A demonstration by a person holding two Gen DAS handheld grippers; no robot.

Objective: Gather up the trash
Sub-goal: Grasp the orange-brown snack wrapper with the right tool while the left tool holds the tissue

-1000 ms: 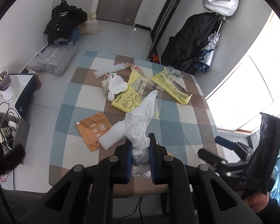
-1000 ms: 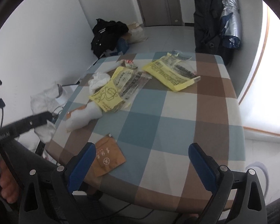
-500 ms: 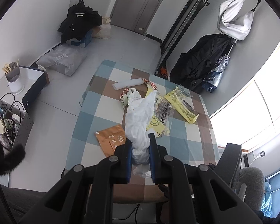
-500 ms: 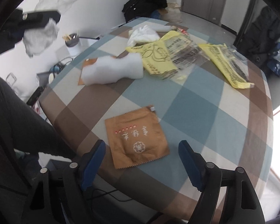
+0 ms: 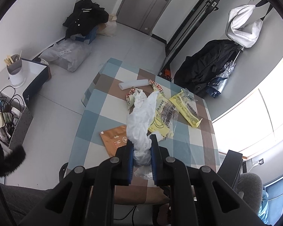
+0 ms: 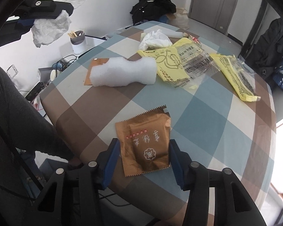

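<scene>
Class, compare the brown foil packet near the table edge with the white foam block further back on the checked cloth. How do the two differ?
The brown foil packet is flat, shiny and printed, with zigzag edges; the white foam block is thick, matt, plain and pinched in at the middle. The packet lies between the closing jaws of the right gripper; the block lies apart from that gripper. The block rests partly on another brown packet; the foil packet lies directly on the cloth. Both lie on the checked table.

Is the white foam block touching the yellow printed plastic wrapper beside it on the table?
Touching. The right wrist view shows the white foam block's end butting against the yellow printed plastic wrapper's edge.
</scene>
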